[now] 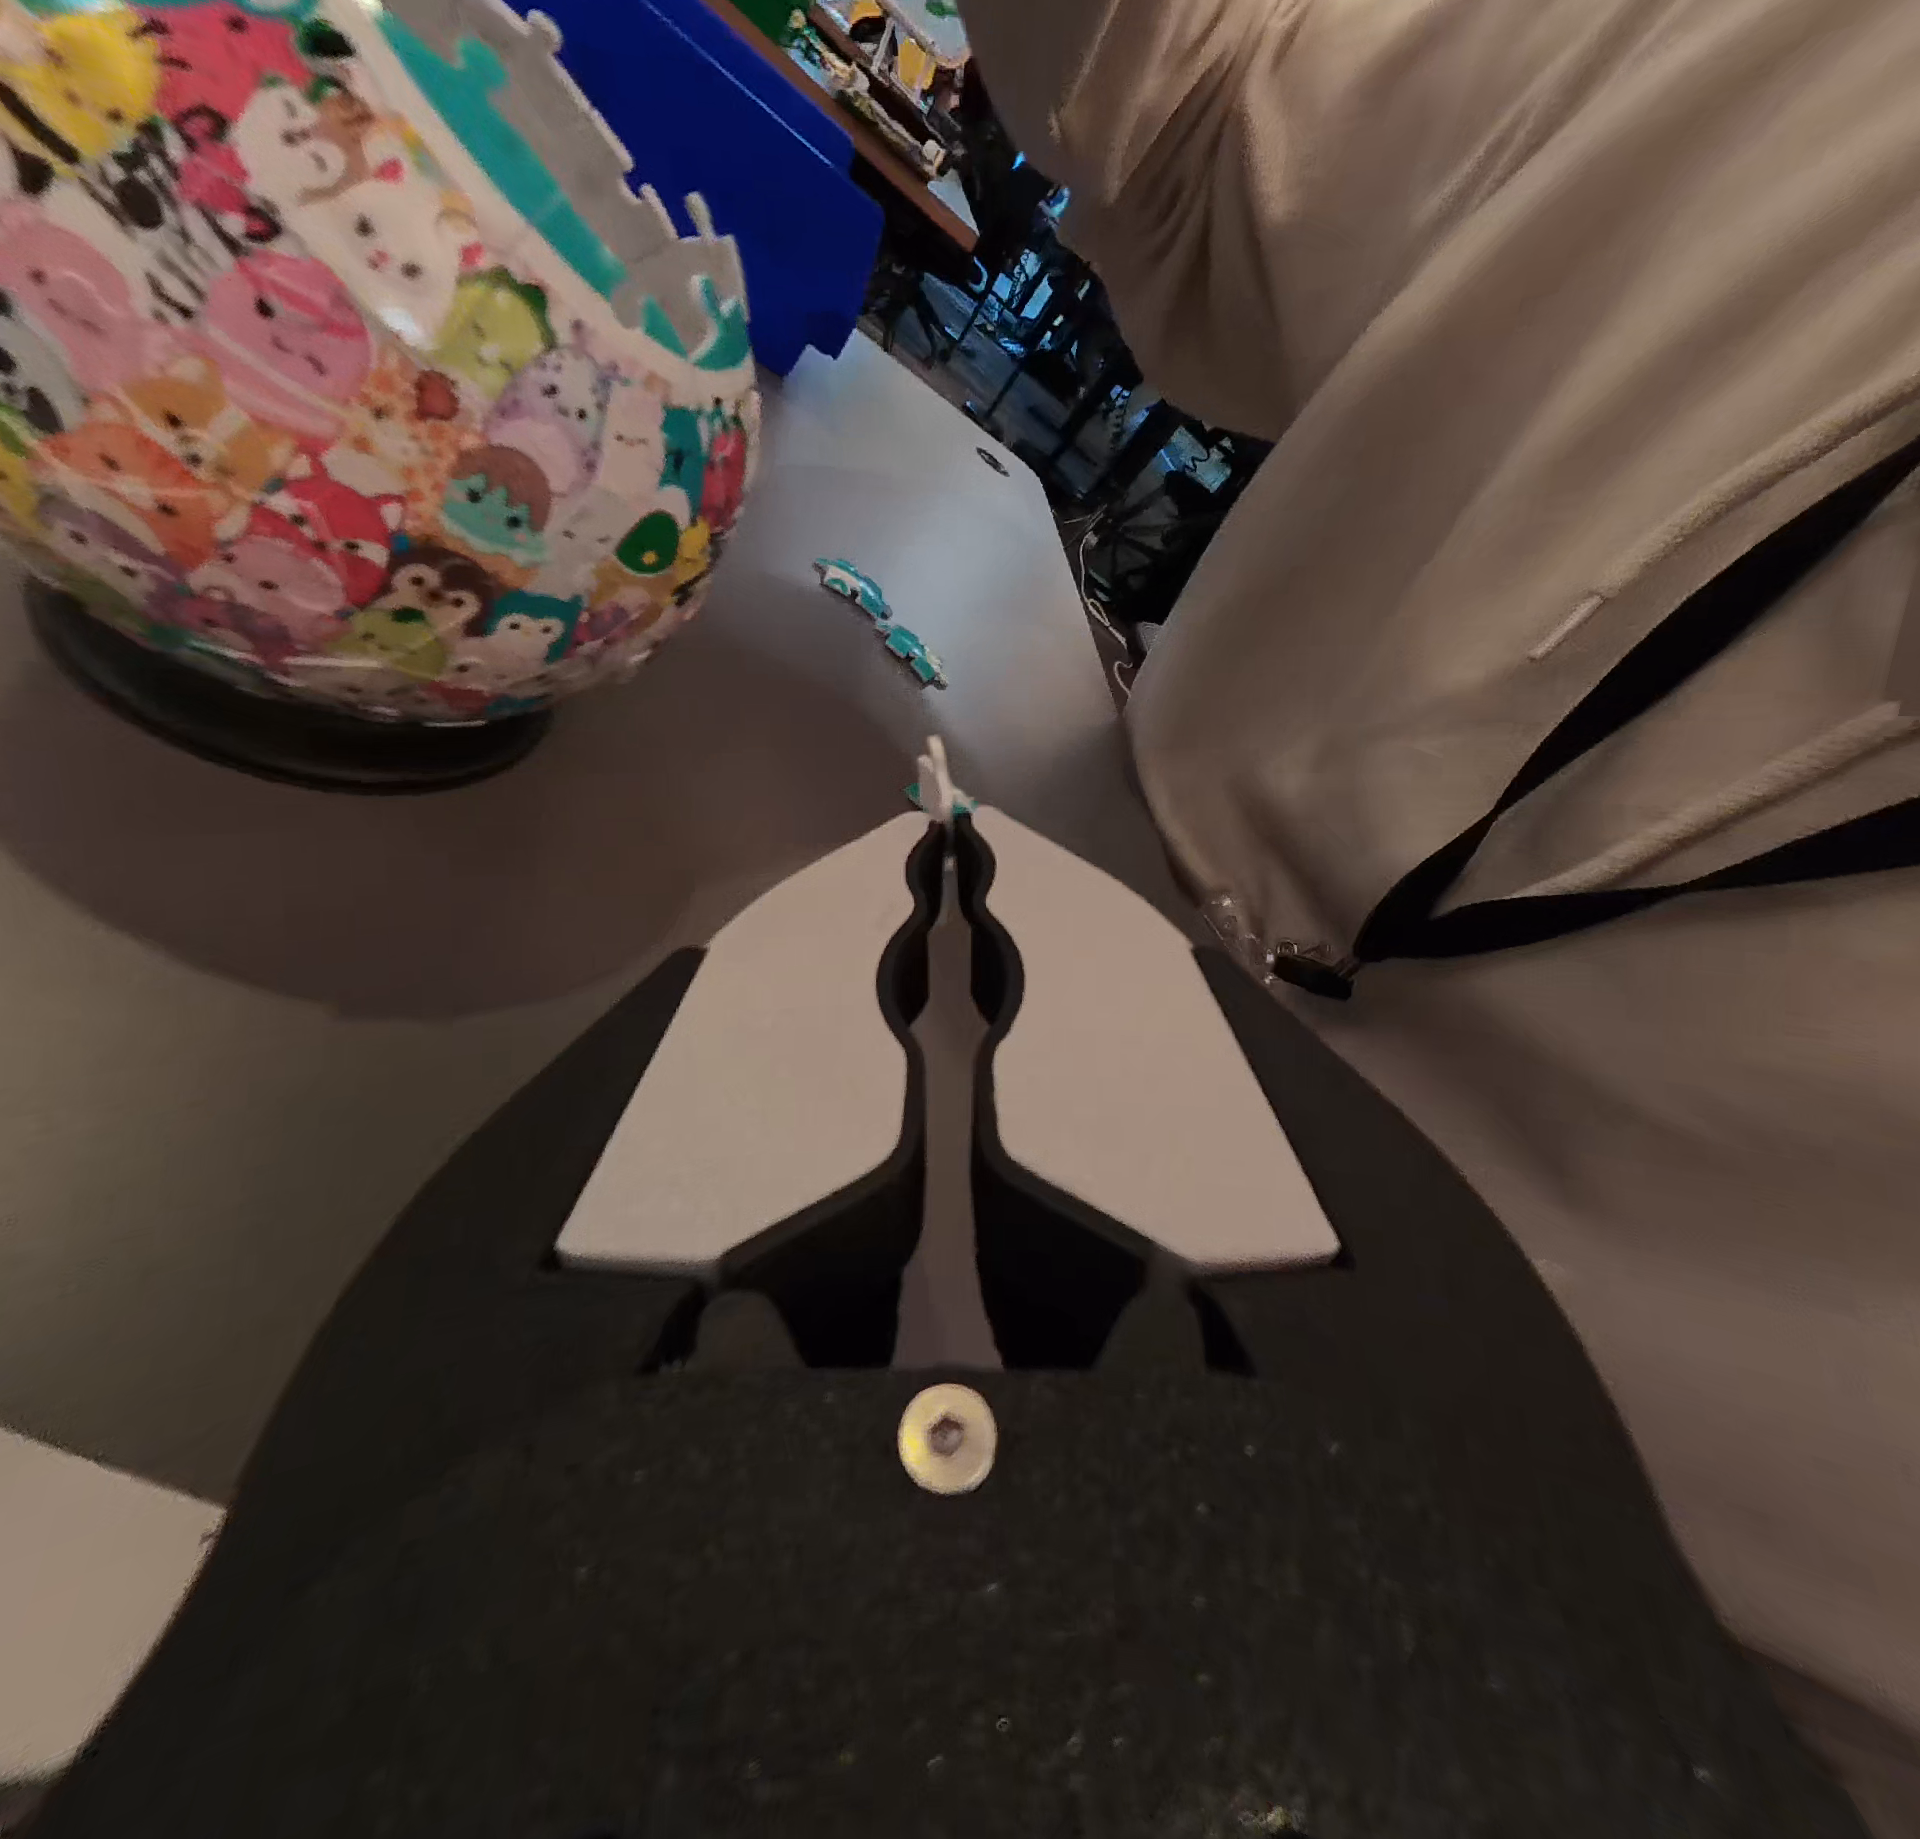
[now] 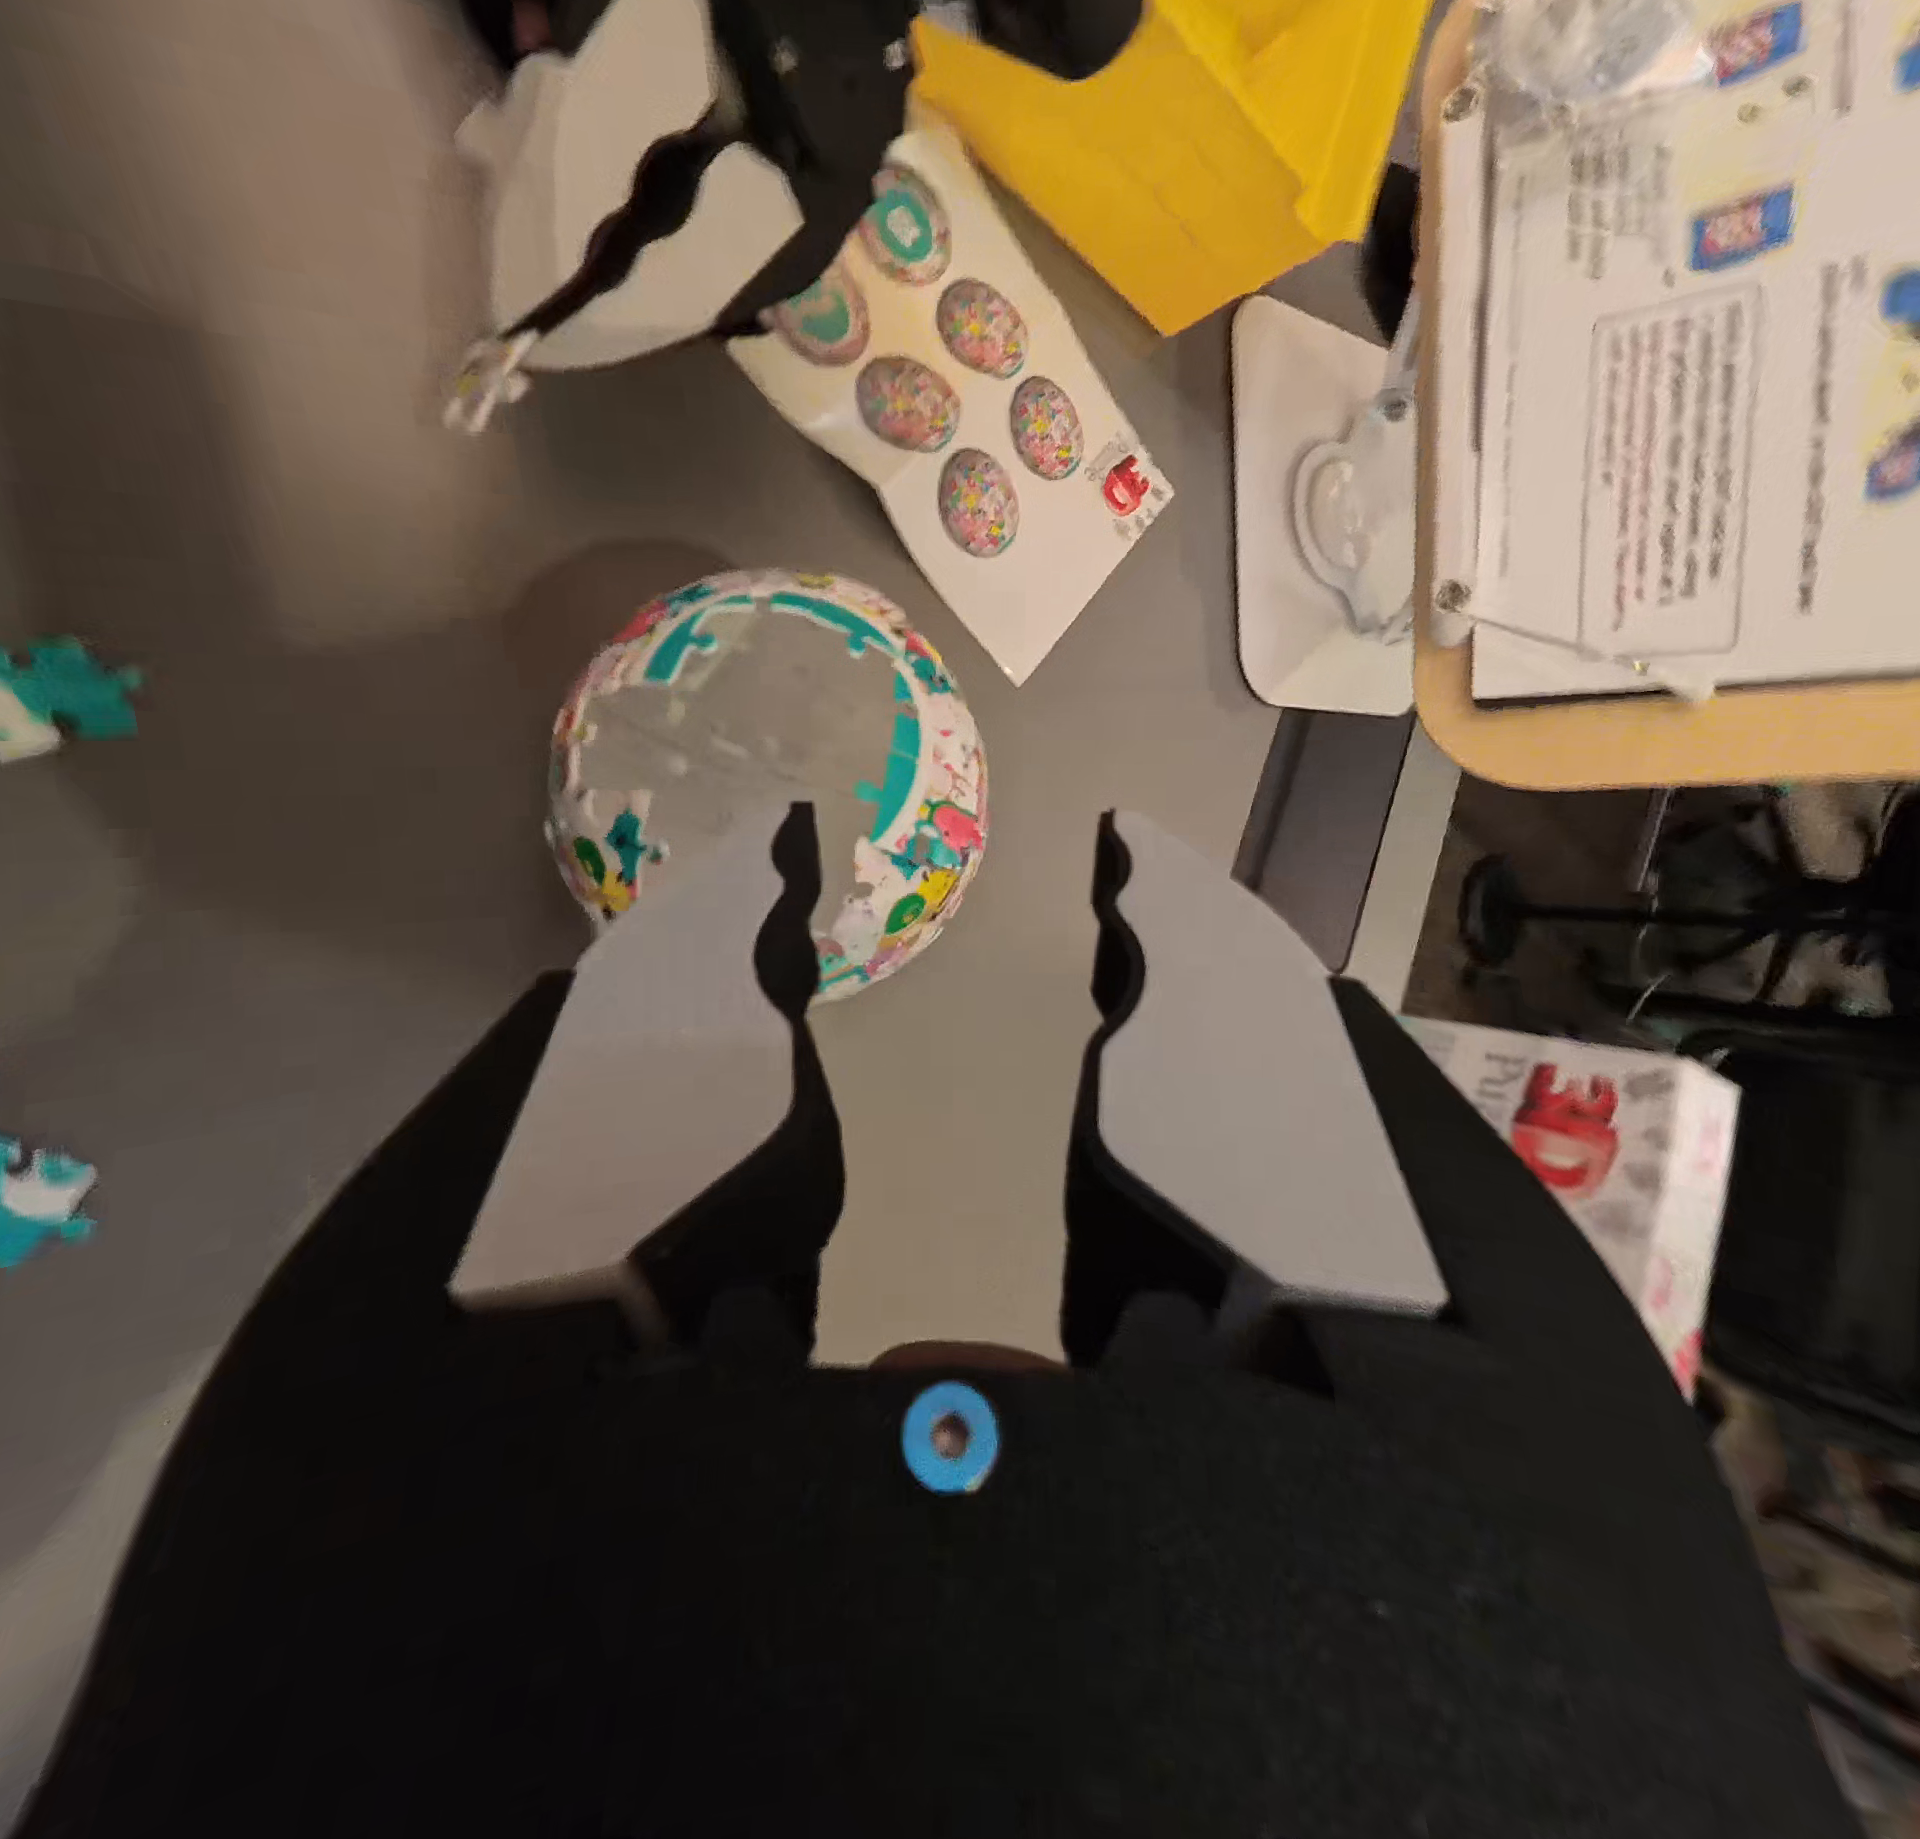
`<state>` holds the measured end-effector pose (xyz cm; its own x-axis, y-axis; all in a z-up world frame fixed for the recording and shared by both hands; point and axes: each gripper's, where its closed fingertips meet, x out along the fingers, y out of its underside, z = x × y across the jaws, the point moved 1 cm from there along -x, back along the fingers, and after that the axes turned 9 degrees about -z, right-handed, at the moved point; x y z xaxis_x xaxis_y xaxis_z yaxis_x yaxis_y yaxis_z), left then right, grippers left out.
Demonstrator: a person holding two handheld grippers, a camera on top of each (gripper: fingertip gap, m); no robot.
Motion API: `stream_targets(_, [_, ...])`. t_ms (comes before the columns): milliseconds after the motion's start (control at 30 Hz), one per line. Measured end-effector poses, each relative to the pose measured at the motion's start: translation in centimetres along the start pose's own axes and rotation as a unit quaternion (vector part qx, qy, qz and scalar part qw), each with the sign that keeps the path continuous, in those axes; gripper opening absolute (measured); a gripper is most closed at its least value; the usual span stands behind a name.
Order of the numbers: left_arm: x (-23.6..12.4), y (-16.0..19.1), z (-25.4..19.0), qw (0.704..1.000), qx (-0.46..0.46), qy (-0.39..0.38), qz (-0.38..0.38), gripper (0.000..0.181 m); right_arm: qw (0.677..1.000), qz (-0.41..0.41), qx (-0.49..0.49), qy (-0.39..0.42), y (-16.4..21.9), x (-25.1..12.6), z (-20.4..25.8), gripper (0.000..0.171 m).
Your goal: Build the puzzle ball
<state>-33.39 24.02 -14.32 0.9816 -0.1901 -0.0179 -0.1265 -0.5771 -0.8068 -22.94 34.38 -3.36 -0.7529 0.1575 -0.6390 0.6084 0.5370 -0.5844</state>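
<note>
Puzzle ball (image 2: 769, 750) is sitting on grey table (image 1: 312, 906), top gaping open. Left gripper (image 1: 948, 821) is pinching a puzzle piece (image 1: 940, 787) beside the ball; right gripper (image 2: 948, 839) is hovering above the ball, fingers spread, holding nothing. Loose teal pieces (image 1: 881, 617) are lying near the ball.

My left gripper (image 1: 943, 821) is pinched tight on a small puzzle piece (image 1: 940, 787), fingers nearly meeting at the tips, held low beside the puzzle ball (image 1: 343, 355). My right gripper (image 2: 951, 833) hangs above the ball, fingers spread wide with nothing between them. My beige sleeve (image 1: 1507, 439) rises beyond the left gripper.
</note>
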Motion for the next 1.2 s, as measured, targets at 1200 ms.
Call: stream_targets(1200, [-1.0, -0.5, -1.5, 0.998, -0.013, 0.037, -0.043, 0.001, 0.979, 0.144, 0.142, 0.033, 4.3, 5.1, 1.4, 0.056])
